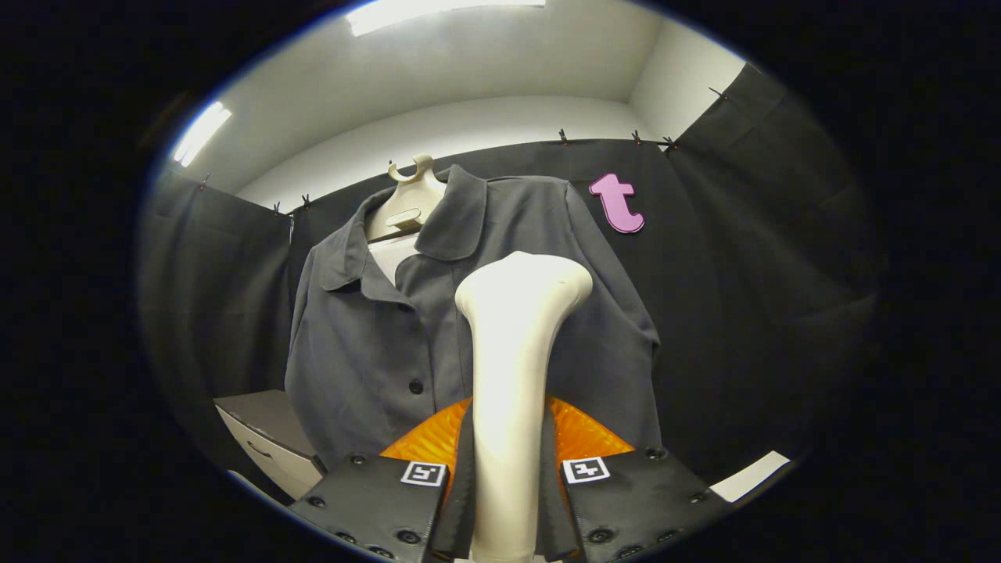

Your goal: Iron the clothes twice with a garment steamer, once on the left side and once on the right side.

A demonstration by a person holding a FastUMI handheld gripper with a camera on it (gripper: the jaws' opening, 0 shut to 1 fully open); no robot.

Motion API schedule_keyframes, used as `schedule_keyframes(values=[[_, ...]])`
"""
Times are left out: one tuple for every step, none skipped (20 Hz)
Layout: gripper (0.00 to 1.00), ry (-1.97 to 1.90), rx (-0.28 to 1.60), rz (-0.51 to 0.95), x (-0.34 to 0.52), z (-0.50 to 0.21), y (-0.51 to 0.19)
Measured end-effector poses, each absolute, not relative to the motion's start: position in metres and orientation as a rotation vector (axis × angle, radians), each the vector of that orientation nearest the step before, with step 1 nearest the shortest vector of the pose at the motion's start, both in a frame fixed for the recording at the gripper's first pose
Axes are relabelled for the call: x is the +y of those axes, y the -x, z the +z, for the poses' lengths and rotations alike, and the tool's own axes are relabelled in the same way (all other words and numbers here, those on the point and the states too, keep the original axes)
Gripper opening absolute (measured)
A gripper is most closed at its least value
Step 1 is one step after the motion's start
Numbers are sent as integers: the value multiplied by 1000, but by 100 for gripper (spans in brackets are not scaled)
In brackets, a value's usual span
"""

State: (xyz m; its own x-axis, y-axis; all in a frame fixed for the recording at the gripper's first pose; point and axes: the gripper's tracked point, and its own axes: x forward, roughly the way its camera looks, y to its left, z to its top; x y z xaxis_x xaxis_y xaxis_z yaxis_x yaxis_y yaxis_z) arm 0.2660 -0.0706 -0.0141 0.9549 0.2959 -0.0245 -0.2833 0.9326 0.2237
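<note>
Gripper view: your claw [508, 500] was clamped on the steamer [512, 352] handle; rigid, probably top-heavy, grip low; shirt [367, 352] ahead looked soft, would give under pressure

Test booth w/ black cloth walls [751, 258], shirt [375, 344] on hanger [407, 203].
</note>
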Motion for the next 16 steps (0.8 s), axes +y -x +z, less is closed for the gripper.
schedule_keyframes(values=[[40,-218,61,296,-72,-17,-267],[40,-215,62,296,-72,-19,-266],[40,-213,65,296,-73,-21,-265],[40,-210,68,296,-74,-23,-263],[40,-207,72,296,-74,-26,-260],[40,-204,76,295,-75,-28,-258],[40,-201,80,294,-75,-31,-255],[40,-199,84,293,-76,-35,-253],[40,-195,89,291,-77,-39,-249],[40,-188,96,291,-77,-43,-246],[40,-183,102,289,-77,-48,-243],[40,-180,108,285,-77,-54,-241],[40,-179,113,281,-77,-60,-238],[40,-179,118,279,-77,-65,-234],[40,-182,124,279,-77,-70,-231],[40,-183,131,279,-77,-76,-228]])
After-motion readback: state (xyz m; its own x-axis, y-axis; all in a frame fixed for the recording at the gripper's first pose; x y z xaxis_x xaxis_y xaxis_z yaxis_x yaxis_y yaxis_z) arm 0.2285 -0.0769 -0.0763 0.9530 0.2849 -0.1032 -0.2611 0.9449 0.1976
